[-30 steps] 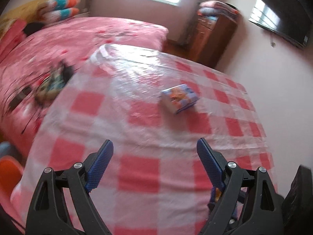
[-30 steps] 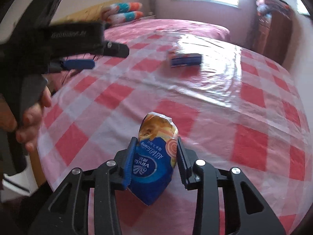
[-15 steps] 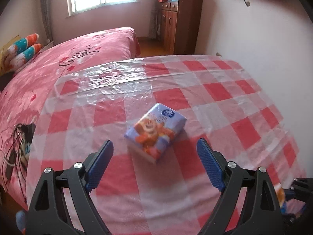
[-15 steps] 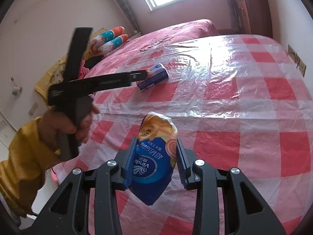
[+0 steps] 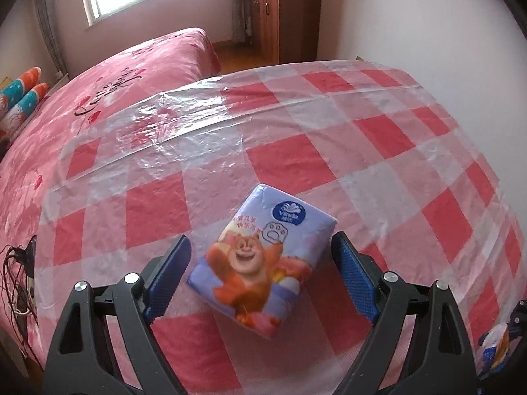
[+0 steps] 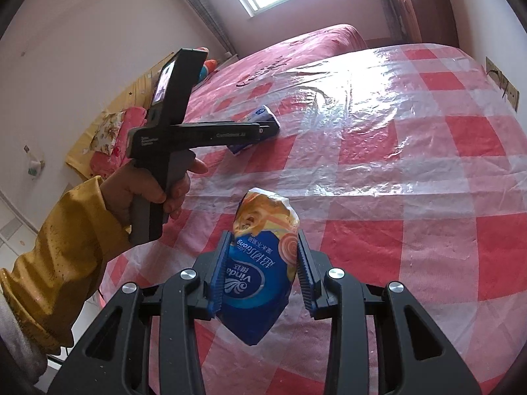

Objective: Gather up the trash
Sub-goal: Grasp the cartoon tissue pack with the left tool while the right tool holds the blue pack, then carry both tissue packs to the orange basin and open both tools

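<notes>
A lilac tissue pack with an orange cartoon bear (image 5: 262, 261) lies flat on the red-and-white checked table (image 5: 378, 138). My left gripper (image 5: 260, 273) stands open around it, one blue pad on each side, with a gap between each pad and the pack. In the right wrist view the same pack (image 6: 260, 117) peeks out behind the left gripper (image 6: 263, 130), held by a hand in a yellow sleeve (image 6: 56, 253). My right gripper (image 6: 262, 271) is shut on a crumpled blue and orange tissue wrapper (image 6: 260, 263), held above the table's near part.
Clear plastic film (image 5: 184, 125) covers the checked cloth. A pink bed (image 5: 115, 75) lies beyond the table's far edge, with a wooden cabinet (image 5: 280, 10) against the wall. Dark cables (image 5: 16, 283) lie on the bed at the left.
My left gripper has swung over the table and come down around the bear tissue pack, which now lies between its pads. The right gripper has kept its hold on the wrapper and turned somewhat.
</notes>
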Demonstrator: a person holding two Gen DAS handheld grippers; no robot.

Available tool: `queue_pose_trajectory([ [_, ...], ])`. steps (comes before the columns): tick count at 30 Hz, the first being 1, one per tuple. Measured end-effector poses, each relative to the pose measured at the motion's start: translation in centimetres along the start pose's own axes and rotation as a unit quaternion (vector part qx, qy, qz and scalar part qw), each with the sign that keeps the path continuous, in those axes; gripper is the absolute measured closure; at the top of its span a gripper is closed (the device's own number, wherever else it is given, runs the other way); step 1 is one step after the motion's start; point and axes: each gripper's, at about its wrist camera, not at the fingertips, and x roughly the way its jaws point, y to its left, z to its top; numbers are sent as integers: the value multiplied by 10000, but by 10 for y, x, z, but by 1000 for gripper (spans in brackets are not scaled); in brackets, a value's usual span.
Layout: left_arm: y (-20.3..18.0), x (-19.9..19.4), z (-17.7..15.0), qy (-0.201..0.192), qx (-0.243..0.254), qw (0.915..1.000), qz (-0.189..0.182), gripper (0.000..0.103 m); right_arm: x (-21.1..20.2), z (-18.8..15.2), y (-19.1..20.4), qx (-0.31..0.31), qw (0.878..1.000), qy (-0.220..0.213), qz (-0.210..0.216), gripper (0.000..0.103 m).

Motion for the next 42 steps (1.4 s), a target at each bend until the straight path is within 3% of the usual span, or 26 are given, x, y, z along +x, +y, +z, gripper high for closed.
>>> queue_pose_trajectory([
  [5,1,3,1,-81,-99,9999,-78,18,-1,0,-5,100,9999,8,64,64],
  [13,-10,-5,-5,-223,-111,9996,-122,43,-1,1,-4,134,9999,19,88,64],
  [17,-16,-10,-12,-265,-158,9995,-111,47,-2,1,-3,125,9999,10,68,64],
  [42,-20,-71,-90,-246,-972,9950,23,48,-8,-6,14,-284,9994,-156,-145,64],
])
